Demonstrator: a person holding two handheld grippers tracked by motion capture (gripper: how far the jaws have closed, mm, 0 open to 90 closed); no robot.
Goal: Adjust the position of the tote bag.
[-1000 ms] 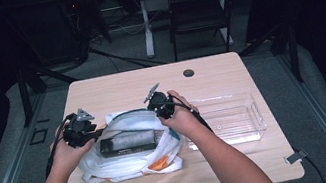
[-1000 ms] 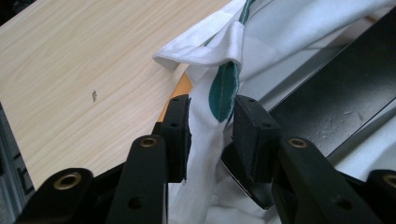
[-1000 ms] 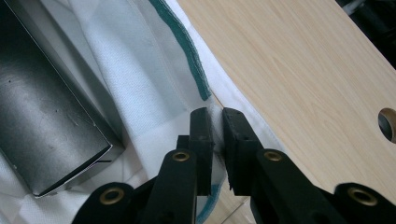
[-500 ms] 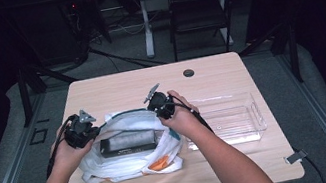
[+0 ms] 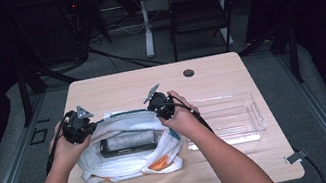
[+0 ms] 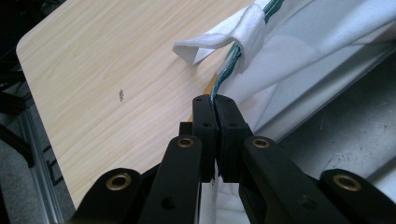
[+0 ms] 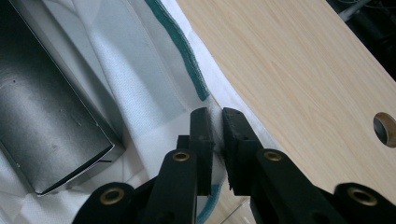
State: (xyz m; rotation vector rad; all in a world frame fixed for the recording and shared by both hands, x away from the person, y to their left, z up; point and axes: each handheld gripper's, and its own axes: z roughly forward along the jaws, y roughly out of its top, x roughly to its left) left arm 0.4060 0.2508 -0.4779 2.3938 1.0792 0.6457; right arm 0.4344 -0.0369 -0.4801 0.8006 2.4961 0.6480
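Where the wooden table spreads widest, lies a white fabric bag at its near left part, mouth up and drawn open. Holds a long dark box lengthwise inside the bag, already seated; shows a patch of orange at the bag's near edge, too small to name. Rests a clear plastic tray just right of the bag, apparently bare. Sits a small round hole in the tabletop well beyond the bag.

Clamps the left gripper on the bag's green-trimmed rim at the left side, jaws having just been closing, now pinched tight on the cloth beside a white handle loop. Grips the right gripper on the bag's far right rim, fabric caught between its nearly shut jaws.

Judged from this: loading of the box appears done, both rim holds secured; left to do, seemingly, closing or lifting the bag by those edges.
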